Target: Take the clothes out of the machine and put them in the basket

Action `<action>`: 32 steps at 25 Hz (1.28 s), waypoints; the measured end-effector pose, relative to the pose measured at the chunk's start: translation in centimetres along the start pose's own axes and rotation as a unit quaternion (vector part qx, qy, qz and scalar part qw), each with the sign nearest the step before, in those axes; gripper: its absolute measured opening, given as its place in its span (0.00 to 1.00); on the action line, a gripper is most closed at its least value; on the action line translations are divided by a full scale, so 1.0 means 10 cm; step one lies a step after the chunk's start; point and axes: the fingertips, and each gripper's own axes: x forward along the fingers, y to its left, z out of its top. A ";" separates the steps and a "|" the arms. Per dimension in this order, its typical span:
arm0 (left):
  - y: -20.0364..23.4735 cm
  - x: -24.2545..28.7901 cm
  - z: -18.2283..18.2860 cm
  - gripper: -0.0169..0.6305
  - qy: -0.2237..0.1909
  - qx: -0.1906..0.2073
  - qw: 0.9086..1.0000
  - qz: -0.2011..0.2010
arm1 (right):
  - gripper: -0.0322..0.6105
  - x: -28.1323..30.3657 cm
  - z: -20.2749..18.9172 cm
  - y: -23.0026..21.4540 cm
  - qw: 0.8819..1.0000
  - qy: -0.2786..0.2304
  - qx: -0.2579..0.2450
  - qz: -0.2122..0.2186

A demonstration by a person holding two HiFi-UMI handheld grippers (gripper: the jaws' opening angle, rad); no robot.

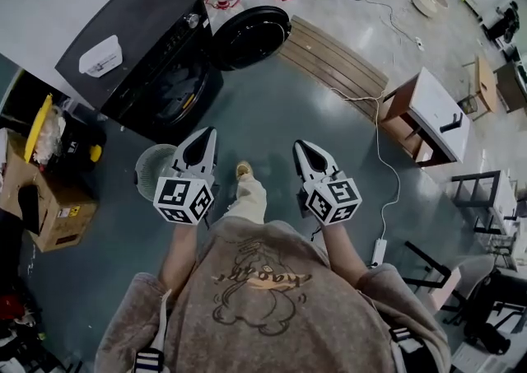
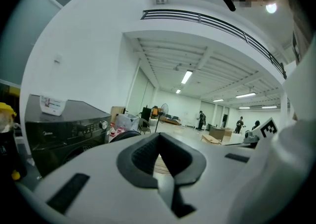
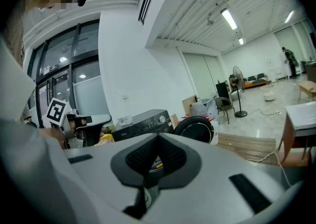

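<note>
Jaws on both hand-held grippers are pressed together with nothing between them. In the left gripper view, the dark pads of the left hand-held gripper [image 2: 159, 141] meet in a closed V. I read the same on the right hand-held gripper [image 3: 158, 140] in its own view. Neither one touches anything.

From the head view, I see the left hand-held gripper [image 1: 205, 136] and the right hand-held gripper [image 1: 302, 149] held side by side over the teal floor [image 1: 272, 116]. They are a little apart, and both point away from the person toward the far side.

The black washing machine [image 1: 123, 42] stands at the far left, well ahead of the left hand-held gripper. Its round door [image 1: 247, 35] is swung open to the right. The drum opening [image 1: 177, 91] is dark, and I cannot make out any clothes inside it. A white packet [image 1: 100, 56] lies on the machine's top.

The round pale basket [image 1: 148, 172] sits on the floor just in front of the machine. It is at the near left and partly covered by the left hand-held gripper. I cannot tell whether anything is in it.

A slatted wooden platform [image 1: 333, 58] lies to the right of the door. A cardboard box [image 1: 53, 207] sits at the left edge.
</note>
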 end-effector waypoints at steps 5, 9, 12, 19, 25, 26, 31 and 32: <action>0.34 0.52 0.17 0.03 0.000 -0.004 1.000 0.004 | 0.05 0.61 0.27 -0.20 1.000 0.010 -0.011 0.018; 0.71 0.83 0.31 0.03 0.001 -0.006 1.000 0.017 | 0.05 1.16 0.50 -0.24 0.999 0.019 -0.023 0.041; 1.02 1.01 0.42 0.03 -0.004 -0.008 0.999 0.038 | 0.05 1.56 0.66 -0.22 0.997 0.026 -0.034 0.063; 1.55 1.25 0.66 0.03 -0.024 -0.013 0.996 0.087 | 0.05 2.30 0.88 -0.04 0.990 0.048 -0.056 0.120; 1.80 1.19 0.79 0.03 -0.044 -0.025 0.990 0.133 | 0.05 2.76 0.99 0.15 0.980 0.062 -0.074 0.174; 1.85 1.17 0.80 0.03 -0.046 -0.025 0.989 0.142 | 0.05 2.84 1.00 0.20 0.978 0.065 -0.077 0.184; 1.95 1.05 0.83 0.03 -0.055 -0.027 0.979 0.192 | 0.05 3.12 1.03 0.41 0.962 0.076 -0.090 0.246; 1.96 1.03 0.83 0.03 -0.058 -0.028 0.977 0.204 | 0.05 3.16 1.04 0.44 0.959 0.078 -0.091 0.258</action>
